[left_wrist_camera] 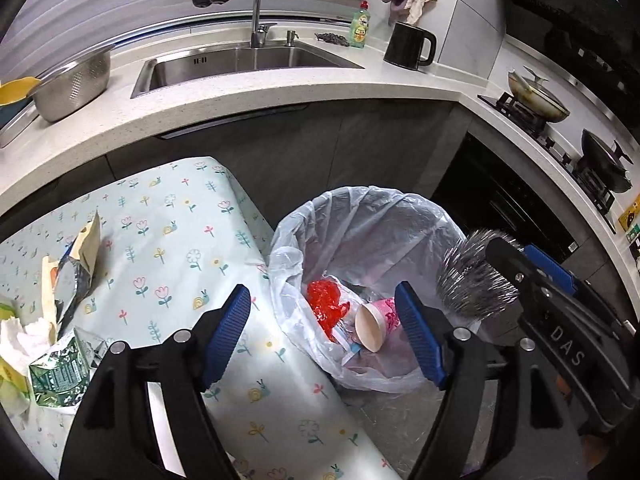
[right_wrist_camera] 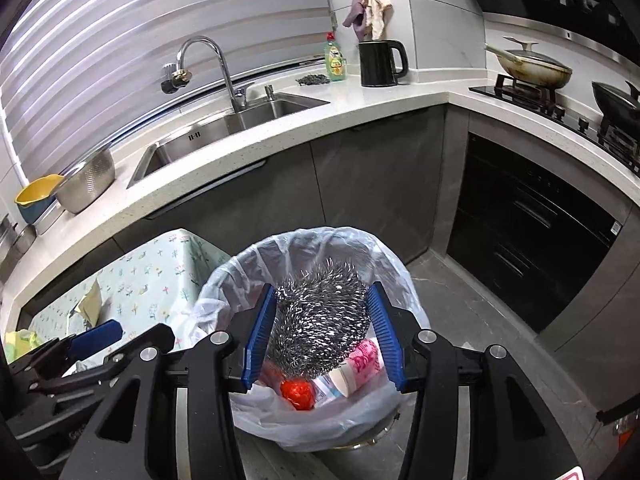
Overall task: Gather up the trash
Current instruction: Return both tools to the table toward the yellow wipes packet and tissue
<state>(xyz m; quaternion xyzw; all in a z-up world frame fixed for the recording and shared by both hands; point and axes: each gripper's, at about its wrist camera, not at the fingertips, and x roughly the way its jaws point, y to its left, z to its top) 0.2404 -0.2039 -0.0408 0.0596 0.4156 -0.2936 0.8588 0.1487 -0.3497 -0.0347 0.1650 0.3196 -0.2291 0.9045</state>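
Note:
My right gripper (right_wrist_camera: 322, 316) is shut on a steel wool scourer (right_wrist_camera: 320, 320) and holds it over the open trash bin lined with a white bag (right_wrist_camera: 224, 292). The scourer also shows in the left wrist view (left_wrist_camera: 476, 280), above the bin's right rim. In the bin (left_wrist_camera: 400, 220) lie a pink paper cup (left_wrist_camera: 378, 322) and red plastic wrap (left_wrist_camera: 326, 304). My left gripper (left_wrist_camera: 324, 332) is open and empty, over the table edge and the bin's left side. Trash lies on the table at left: a torn foil wrapper (left_wrist_camera: 74, 272), a green carton (left_wrist_camera: 64, 372) and crumpled tissue (left_wrist_camera: 24, 340).
The table has a floral cloth (left_wrist_camera: 176, 240) and stands just left of the bin. Behind is a white counter (left_wrist_camera: 280, 92) with a sink (left_wrist_camera: 240, 64), a steel colander (left_wrist_camera: 76, 84), a black kettle (left_wrist_camera: 408, 46) and a stove with pans (left_wrist_camera: 540, 100). Grey floor (right_wrist_camera: 460, 300) lies right of the bin.

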